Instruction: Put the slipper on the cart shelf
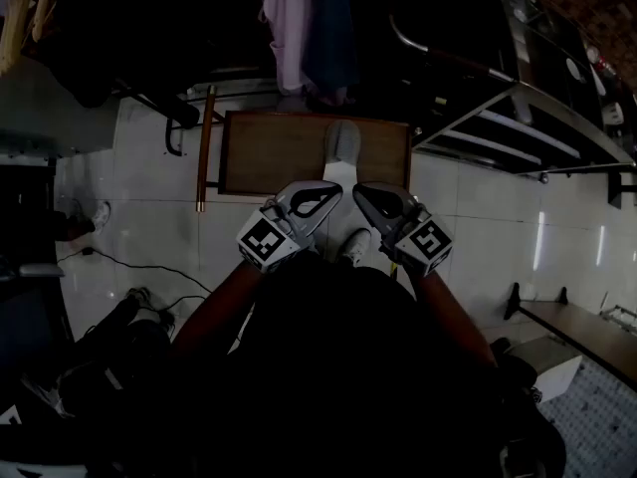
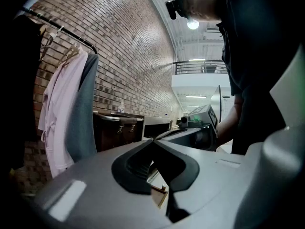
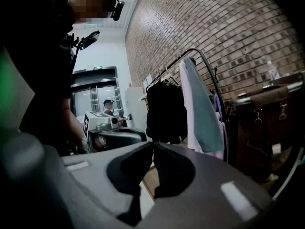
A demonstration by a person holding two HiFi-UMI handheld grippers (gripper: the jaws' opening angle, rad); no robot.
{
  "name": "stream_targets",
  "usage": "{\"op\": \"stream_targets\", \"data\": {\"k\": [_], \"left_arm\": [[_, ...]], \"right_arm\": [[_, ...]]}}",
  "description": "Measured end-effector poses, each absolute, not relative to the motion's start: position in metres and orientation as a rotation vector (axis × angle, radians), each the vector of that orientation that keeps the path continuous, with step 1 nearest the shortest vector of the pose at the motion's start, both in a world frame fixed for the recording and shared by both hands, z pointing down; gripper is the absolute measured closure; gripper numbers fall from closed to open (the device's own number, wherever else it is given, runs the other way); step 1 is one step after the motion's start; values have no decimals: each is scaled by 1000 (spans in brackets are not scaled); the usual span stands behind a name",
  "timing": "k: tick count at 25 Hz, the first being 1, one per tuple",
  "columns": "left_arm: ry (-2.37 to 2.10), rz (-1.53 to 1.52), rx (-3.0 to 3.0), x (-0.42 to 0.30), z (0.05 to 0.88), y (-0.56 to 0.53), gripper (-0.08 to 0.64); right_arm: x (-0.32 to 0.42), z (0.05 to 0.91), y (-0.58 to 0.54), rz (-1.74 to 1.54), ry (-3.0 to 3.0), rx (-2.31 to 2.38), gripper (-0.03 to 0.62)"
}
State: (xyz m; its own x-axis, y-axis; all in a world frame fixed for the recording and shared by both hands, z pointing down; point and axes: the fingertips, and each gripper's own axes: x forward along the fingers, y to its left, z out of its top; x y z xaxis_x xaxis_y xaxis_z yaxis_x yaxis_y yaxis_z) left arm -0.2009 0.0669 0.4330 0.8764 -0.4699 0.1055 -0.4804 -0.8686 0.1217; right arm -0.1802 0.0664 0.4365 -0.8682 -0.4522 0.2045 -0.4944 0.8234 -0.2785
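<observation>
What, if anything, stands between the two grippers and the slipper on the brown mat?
Nothing visible does. In the head view the slipper lies on the mat just ahead of the left gripper and right gripper. Both are shut and empty, and no object shows in the gap.

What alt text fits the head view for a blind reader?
The left gripper and right gripper, both shut and empty, are held side by side near a grey slipper on a brown board. A metal cart stands at right.
</observation>
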Motion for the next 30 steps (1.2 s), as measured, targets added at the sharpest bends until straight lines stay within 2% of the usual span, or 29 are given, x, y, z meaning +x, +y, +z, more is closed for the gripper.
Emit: {"op": "stream_targets", "data": {"k": [10, 20, 27, 30], "left_arm": [[-738, 147, 2881, -194, 444, 50, 560], [-872, 223, 2774, -177, 449, 48, 560], [-817, 255, 2774, -180, 468, 32, 560], [-769, 246, 2803, -183, 477, 20, 560]], "right_arm": [[-156, 477, 43, 535, -2840, 793, 591], [-113, 568, 40, 851, -2688, 758, 577], [-114, 637, 34, 1171, -2512, 776, 525], [-121, 674, 32, 1344, -2401, 774, 467]]}}
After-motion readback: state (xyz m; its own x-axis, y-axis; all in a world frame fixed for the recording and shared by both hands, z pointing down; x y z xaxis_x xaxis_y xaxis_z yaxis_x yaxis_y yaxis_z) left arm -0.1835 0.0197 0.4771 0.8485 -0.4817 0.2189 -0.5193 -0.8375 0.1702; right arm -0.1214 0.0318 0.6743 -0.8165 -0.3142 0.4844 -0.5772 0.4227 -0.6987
